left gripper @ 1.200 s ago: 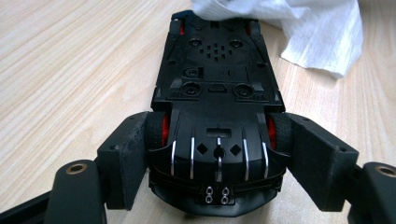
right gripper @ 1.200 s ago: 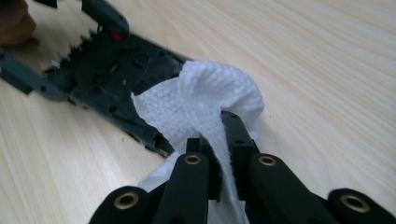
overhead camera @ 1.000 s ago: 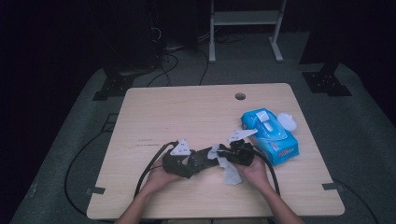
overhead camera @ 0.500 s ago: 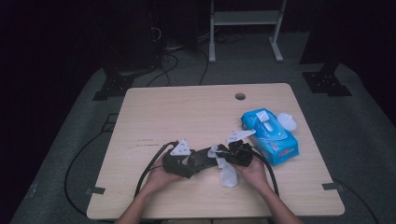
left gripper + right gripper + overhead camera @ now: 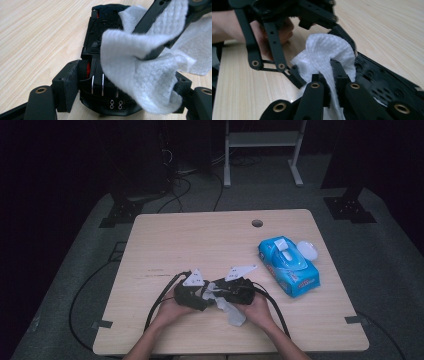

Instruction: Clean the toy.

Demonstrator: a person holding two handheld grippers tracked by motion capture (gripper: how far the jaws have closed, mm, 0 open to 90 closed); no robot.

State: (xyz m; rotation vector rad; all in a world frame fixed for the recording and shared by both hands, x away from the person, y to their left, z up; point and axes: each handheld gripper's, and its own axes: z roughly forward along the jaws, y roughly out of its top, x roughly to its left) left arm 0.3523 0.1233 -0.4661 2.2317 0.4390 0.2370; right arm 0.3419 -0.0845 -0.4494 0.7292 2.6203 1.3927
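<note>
Pinching a white wet wipe point(image 5: 329, 52) tight in my right gripper point(image 5: 331, 82), jaws squeezed narrow on its folds, I press it onto the black toy car point(image 5: 100, 50) that my left gripper point(image 5: 120, 82) clamps by its flanks, jaws partly spread around the body. The car lies underside up, near the front edge of the table point(image 5: 200, 240), between my two hands. Its chassis is hard matte black plastic, ribbed and dotted with small holes, with a flash of red by the wheel and two thin metal strips near one end. The wipe is soft, woven with a fine waffle texture, bunched into a rounded lump and trailing loose onto the pale wood grain. Off to my right sits a glossy blue wipe pack point(image 5: 288, 265), flap open.
</note>
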